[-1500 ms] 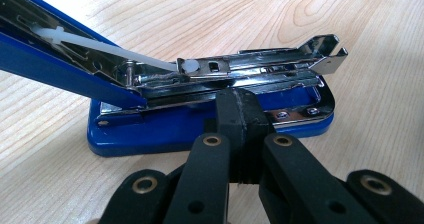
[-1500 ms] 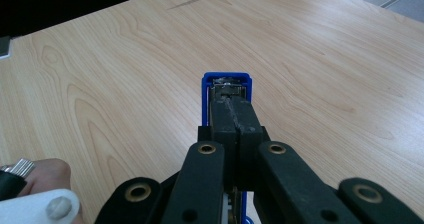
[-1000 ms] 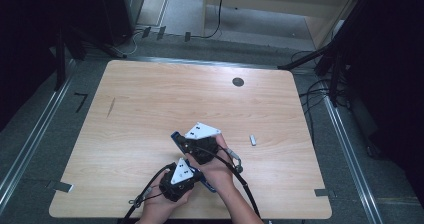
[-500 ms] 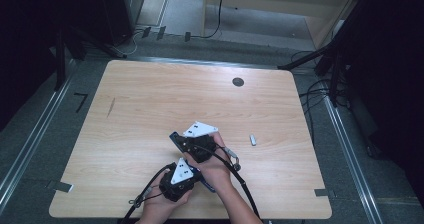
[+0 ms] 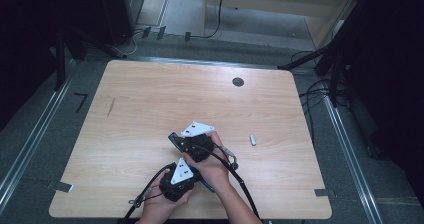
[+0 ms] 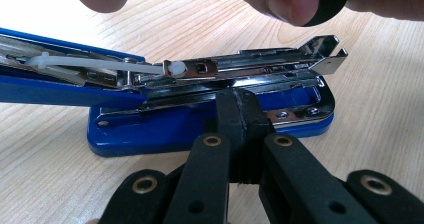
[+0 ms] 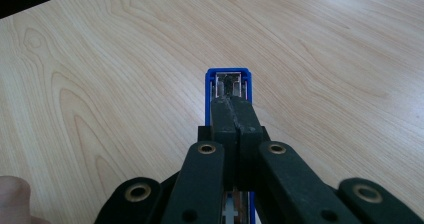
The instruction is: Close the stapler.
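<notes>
The blue stapler (image 6: pixel 210 124) sits opened up near the table's (image 5: pixel 150 104) front edge, metal magazine exposed. It's stiff, fairly weighty, slick chrome, so I'd hold the plastic base. Both the left tool (image 6: pixel 241 115) and right tool (image 7: pixel 231 115) are pressed together, pinching nothing. Plenty of bare wood beyond; a small staple strip (image 5: pixel 253 140) lies at the right.

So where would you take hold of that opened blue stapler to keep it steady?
Grip the blue stapler by its flat base, closing across the long sides from the side the left gripper faces. The base lies flat on the table with straight edges, while the metal magazine above it is swung open and probably loose.
</notes>
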Motion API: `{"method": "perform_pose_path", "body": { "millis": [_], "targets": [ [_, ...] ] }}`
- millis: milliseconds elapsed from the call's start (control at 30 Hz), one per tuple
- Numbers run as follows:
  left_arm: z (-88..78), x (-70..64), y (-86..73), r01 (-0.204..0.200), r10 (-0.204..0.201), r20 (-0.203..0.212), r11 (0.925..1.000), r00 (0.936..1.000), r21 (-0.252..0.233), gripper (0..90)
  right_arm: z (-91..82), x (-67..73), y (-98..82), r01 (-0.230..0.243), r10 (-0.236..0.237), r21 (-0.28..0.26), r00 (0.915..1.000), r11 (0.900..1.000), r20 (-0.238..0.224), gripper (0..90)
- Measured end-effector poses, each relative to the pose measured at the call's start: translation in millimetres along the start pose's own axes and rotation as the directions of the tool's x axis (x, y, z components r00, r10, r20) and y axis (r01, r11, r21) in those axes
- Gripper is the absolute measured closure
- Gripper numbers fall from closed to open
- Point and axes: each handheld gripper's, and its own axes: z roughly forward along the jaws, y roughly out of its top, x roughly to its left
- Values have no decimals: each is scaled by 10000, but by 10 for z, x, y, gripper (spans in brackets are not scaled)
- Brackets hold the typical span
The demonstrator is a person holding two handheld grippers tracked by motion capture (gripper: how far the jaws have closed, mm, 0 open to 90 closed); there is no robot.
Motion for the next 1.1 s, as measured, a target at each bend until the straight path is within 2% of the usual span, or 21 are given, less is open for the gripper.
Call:
{"method": "perform_pose_path", "body": {
  "millis": [767, 1100],
  "targets": [
    [-1, 1, 0, -9, 9, 31, 10000, 10000, 31, 900, 171, -19, -65, 33, -36, 771, 10000, 9970, 38, 900],
    [0, 3, -1, -6, 6, 47, 10000, 10000, 8, 900, 169, -32, -53, 64, -59, 832, 10000, 9965, -57, 900]
  ]
}}
